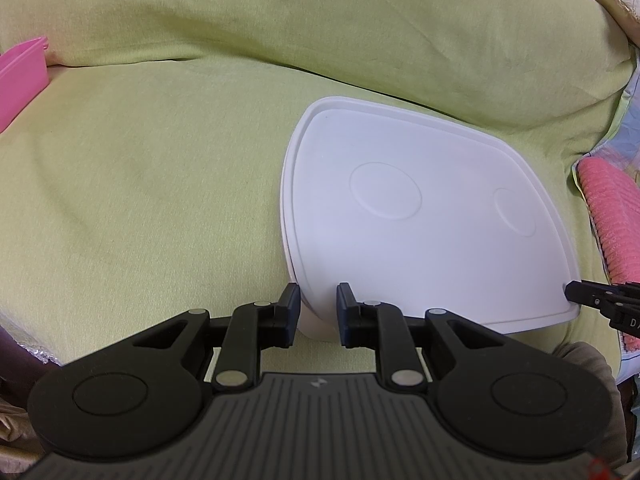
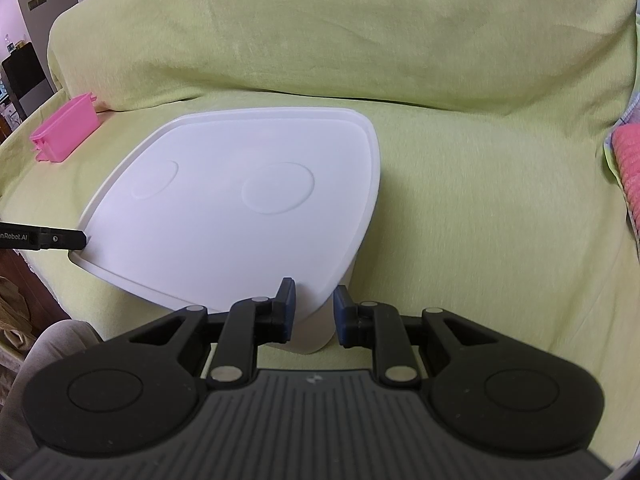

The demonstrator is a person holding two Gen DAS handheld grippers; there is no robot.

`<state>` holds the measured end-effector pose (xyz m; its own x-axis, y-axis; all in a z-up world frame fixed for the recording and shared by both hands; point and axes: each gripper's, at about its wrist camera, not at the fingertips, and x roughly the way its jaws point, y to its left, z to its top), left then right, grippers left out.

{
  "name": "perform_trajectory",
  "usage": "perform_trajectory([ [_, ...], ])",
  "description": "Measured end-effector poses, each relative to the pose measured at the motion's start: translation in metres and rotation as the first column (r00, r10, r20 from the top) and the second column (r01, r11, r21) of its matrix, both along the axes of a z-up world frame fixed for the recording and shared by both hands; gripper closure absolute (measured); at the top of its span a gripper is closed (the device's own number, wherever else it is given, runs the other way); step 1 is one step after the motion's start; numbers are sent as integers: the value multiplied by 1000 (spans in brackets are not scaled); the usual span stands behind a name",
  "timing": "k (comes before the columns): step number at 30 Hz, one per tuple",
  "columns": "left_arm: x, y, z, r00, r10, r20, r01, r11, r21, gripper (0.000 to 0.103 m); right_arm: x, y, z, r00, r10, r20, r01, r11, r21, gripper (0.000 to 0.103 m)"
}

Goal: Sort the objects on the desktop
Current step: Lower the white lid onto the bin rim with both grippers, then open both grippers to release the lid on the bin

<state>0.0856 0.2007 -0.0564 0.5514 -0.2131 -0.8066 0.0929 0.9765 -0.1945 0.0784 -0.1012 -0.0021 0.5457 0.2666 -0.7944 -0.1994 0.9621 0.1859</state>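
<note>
A white box with a flat lid (image 1: 404,216) (image 2: 248,208) rests on a green-covered sofa seat. My left gripper (image 1: 319,312) is at the box's near left corner. Its fingers (image 1: 290,312) stand a narrow gap apart with the rounded corner pinched between them. My right gripper (image 2: 314,312) holds the near right corner the same way. Each gripper also shows from the side in the other view, with its tip against the lid's rim: the right gripper (image 1: 576,292) and the left gripper (image 2: 78,240).
A pink plastic bin (image 1: 20,80) (image 2: 66,132) sits at the seat's far left. A pink ribbed cushion (image 1: 612,216) (image 2: 628,168) lies to the right. The green backrest (image 2: 340,40) rises behind the box. A person's knee in grey cloth (image 2: 48,344) is near the front edge.
</note>
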Motion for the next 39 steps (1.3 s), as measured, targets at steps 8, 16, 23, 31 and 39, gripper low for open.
perform_trajectory([
  [8,1,1,-2,1000,1,0,-1,1000,7,81,1,1,-1,1000,2,-6,-2,1000,-4,85],
  [16,3,3,-2,1000,2,-1,-2,1000,12,81,1,3,-2,1000,4,-11,-4,1000,-14,85],
  [23,2,5,-3,1000,4,-2,-4,1000,16,81,0,6,-3,1000,7,-14,-7,1000,-23,83],
  [31,0,8,-3,1000,12,2,-12,1000,6,81,-1,8,1,1000,-3,5,4,1000,-25,61],
  [39,-5,9,3,999,23,23,-23,1000,14,79,2,-10,8,997,-79,1,79,997,26,40],
])
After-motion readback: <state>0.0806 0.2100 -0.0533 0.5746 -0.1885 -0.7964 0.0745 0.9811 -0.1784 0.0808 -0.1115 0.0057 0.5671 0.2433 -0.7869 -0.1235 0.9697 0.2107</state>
